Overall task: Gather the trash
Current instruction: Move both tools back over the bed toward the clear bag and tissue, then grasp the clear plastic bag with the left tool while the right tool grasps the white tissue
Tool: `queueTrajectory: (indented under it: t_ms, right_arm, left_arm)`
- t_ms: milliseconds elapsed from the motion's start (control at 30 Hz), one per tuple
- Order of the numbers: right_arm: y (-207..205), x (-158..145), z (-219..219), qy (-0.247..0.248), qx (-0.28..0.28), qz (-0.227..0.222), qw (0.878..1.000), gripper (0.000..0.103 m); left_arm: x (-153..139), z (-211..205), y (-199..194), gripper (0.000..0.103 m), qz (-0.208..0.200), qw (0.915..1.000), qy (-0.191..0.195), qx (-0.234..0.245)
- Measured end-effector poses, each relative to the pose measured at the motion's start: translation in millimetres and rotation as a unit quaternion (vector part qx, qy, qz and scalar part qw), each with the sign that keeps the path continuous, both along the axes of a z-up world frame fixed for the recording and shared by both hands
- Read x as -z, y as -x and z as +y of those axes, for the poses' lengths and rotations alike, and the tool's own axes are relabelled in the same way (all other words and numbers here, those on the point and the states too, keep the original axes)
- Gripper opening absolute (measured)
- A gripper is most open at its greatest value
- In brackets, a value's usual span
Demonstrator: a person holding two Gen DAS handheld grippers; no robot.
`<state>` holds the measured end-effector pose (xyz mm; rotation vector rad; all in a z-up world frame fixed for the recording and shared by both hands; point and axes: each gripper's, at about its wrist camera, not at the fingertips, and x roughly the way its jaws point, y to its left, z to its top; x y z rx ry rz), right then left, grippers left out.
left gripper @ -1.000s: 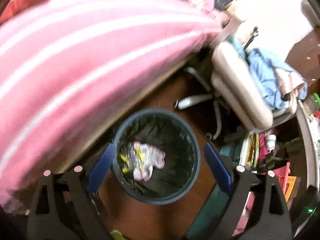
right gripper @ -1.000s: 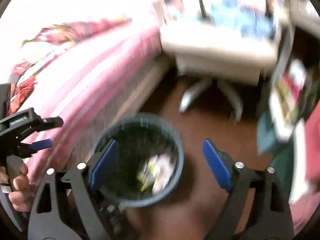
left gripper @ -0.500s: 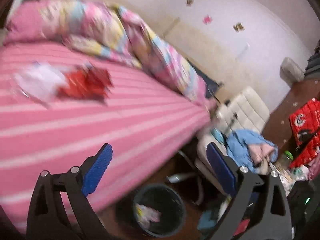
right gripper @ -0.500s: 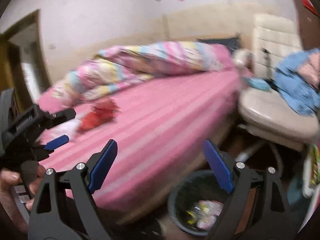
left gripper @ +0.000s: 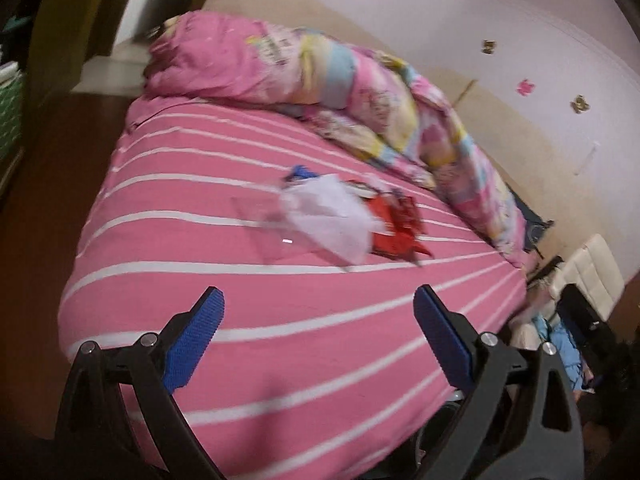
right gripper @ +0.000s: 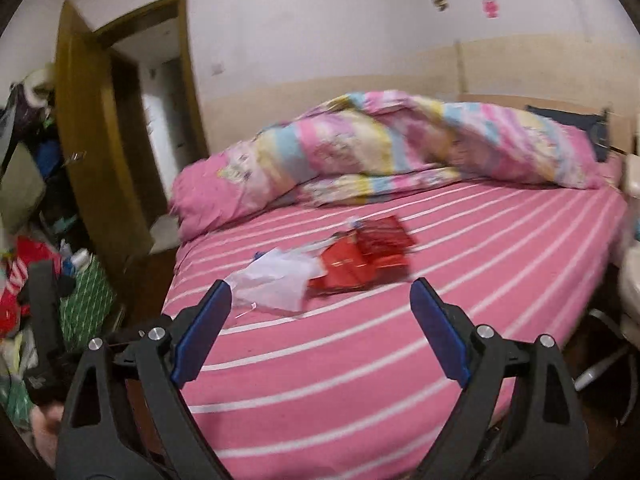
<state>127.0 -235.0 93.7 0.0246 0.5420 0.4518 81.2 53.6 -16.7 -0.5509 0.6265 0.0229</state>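
Left wrist view: the left gripper (left gripper: 318, 332) occupies the lower frame, its blue pads spread wide with nothing between them, above a bed (left gripper: 168, 240) with a pink, white-striped sheet. At frame centre the trash lies on the sheet: a white wrapper (left gripper: 328, 216) overlapping a clear plastic sheet (left gripper: 264, 224) on its left and touching a red wrapper (left gripper: 396, 228) on its right. A small blue scrap (left gripper: 300, 172) shows just above the white wrapper. A rolled multicoloured quilt (left gripper: 360, 92) runs along the far edge of the bed, from upper left to centre right. A cream chair (left gripper: 588, 276) stands at the right edge, beside the bed corner. Nothing lies between the pads and the trash except bare sheet.

Right wrist view: the right gripper (right gripper: 320, 312) sits low in frame, likewise wide apart and empty. The white wrapper (right gripper: 276, 280) lies just beyond the left pad, touching the red wrapper (right gripper: 360, 260) at frame centre. The quilt (right gripper: 400, 144) lies behind them. A brown door (right gripper: 96, 152) stands open at the left; clutter (right gripper: 24, 264) is piled at the left edge below it. The left gripper's black body (right gripper: 44, 320) shows at lower left. Both views are blurred, so printing on the wrappers is unreadable.
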Motion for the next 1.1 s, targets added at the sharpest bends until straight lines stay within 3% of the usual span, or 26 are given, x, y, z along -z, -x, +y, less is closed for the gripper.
queueTrajectory:
  t_ms: [200,300,367,633,800,1033,1100]
  right_arm:
    - [-49.1,36.4,46.1,0.002,-0.042,0.041,0.998,0.09]
    - [-75.2,51.7,60.9,0.008,-0.051,0.06,0.997,0.09]
    - [-87.3,62.4,65.6,0.017,-0.061,0.061,0.996,0.09]
    - [-136.3,92.9,103.8,0.084,-0.11,0.04,0.99,0.09]
    - [-169.1,105.1,119.3,0.089,-0.113,0.052,0.988,0.09]
    - [-197.9,123.8,144.5,0.099,-0.135,0.084,0.982,0.09]
    - [-200.4,124.9,148.6,0.101,-0.14,0.089,0.981,0.085]
  left_arm:
    - [14.5,28.7,-32.0,0.093,0.029,0.9994,-0.015,-0.006]
    - [25.1,40.2,-50.0,0.093,0.053,0.9984,0.011,-0.014]
    - [31.8,44.7,-63.6,0.093,0.067,0.9972,0.027,-0.018]
    - [51.2,39.4,-110.2,0.092,0.129,0.9909,0.016,-0.034]
    - [63.7,51.1,-128.5,0.092,0.15,0.9871,0.033,-0.044]
    - [67.4,46.8,-133.5,0.092,0.158,0.987,0.014,-0.023]
    - [68.2,43.2,-136.1,0.092,0.16,0.987,0.004,-0.017]
